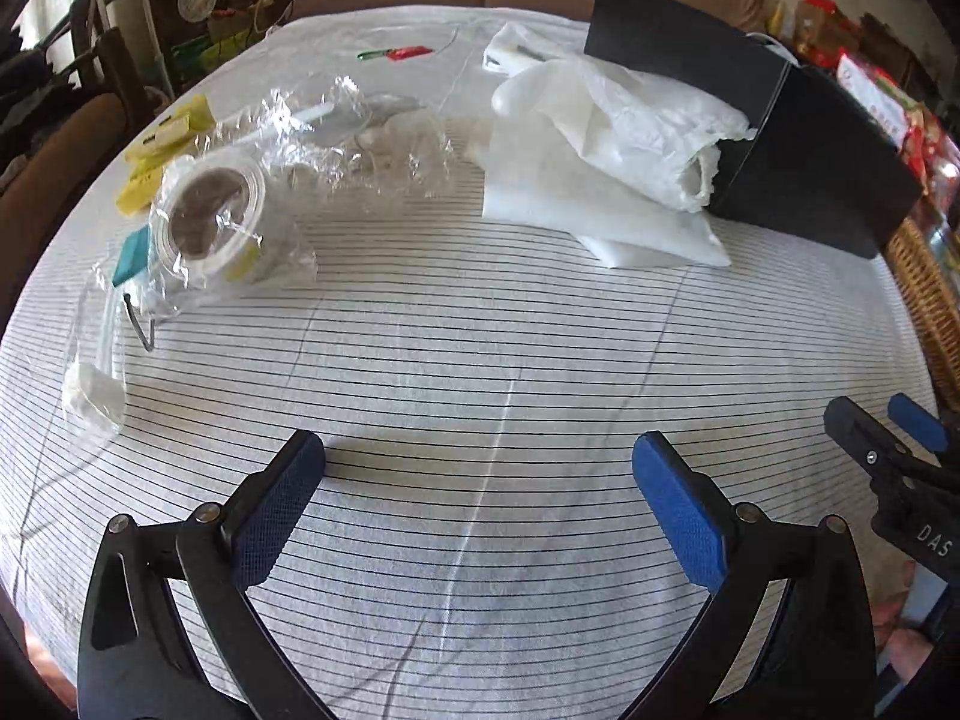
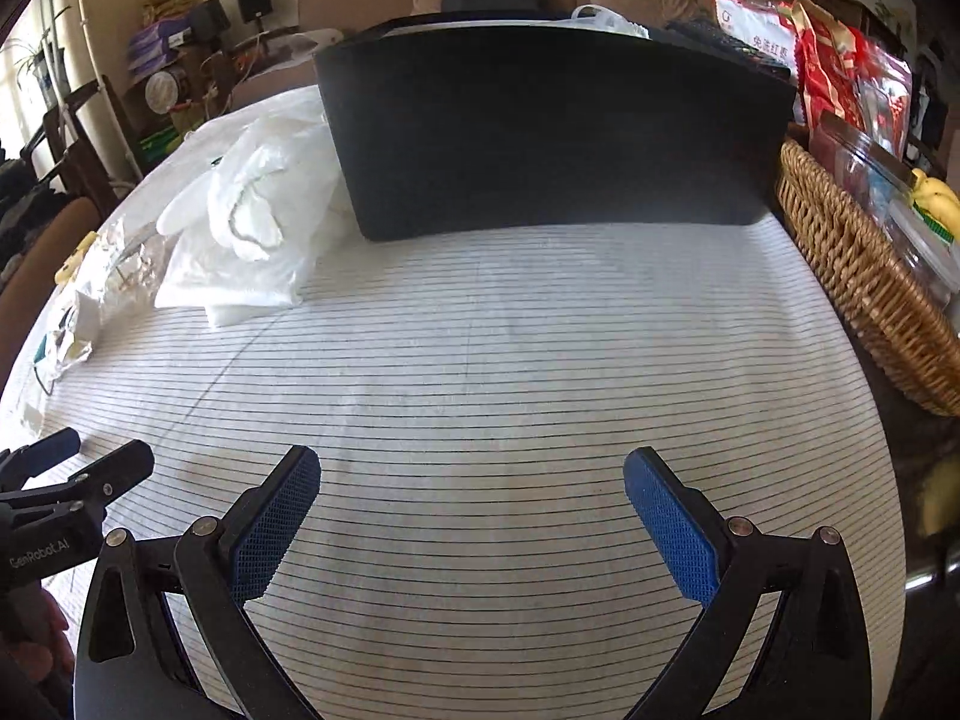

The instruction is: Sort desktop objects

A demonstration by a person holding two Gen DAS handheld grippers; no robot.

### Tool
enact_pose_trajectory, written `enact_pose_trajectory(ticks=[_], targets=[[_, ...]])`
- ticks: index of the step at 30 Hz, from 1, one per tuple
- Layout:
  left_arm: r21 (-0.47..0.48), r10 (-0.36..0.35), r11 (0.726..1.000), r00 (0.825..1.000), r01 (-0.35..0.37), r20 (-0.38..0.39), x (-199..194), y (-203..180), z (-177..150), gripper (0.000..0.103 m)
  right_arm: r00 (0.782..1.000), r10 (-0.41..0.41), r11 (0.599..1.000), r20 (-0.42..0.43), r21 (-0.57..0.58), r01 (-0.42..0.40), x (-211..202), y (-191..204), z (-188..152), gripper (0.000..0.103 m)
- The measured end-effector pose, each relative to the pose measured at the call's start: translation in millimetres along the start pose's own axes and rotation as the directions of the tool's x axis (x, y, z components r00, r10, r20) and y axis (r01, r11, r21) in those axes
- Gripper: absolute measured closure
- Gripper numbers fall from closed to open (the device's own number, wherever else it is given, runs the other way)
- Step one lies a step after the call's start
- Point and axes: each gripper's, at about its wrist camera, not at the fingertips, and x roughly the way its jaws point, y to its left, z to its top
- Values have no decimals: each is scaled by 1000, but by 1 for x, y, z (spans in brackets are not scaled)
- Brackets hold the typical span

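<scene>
A roll of tape (image 1: 207, 213) wrapped in clear plastic (image 1: 336, 138) lies at the table's left, with yellow packets (image 1: 165, 147) and a teal block (image 1: 132, 255) beside it. A white plastic bag (image 1: 624, 144) spills from a black box (image 1: 804, 138) at the back right; both also show in the right wrist view, the bag (image 2: 252, 222) left of the box (image 2: 552, 132). My left gripper (image 1: 480, 480) is open and empty above the striped cloth. My right gripper (image 2: 471, 492) is open and empty, and it shows at the left wrist view's right edge (image 1: 888, 432).
A wicker basket (image 2: 852, 264) holding packets and bananas stands at the table's right edge. A red and green item (image 1: 396, 53) lies at the far side. A small white roll (image 1: 93, 393) sits at the left edge. Chairs and a sofa surround the table.
</scene>
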Motion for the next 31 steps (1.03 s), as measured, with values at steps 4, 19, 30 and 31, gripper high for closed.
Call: enact_pose_trajectory(ticks=[4, 19, 30, 31], targets=[[52, 28, 998, 1000, -28, 11, 3, -8, -2, 0, 1000, -6, 1000, 1, -11, 6, 6, 1, -4, 0], [60, 22, 998, 998, -25, 54, 1, -11, -4, 0, 999, -50, 998, -16, -42, 49, 11, 3, -11, 0], [59, 21, 998, 998, -24, 54, 1, -11, -3, 0, 999, -50, 998, -16, -43, 49, 11, 3, -11, 0], [59, 21, 998, 998, -24, 53, 1, -11, -3, 0, 999, -50, 998, -16, -43, 49, 11, 3, -11, 0]])
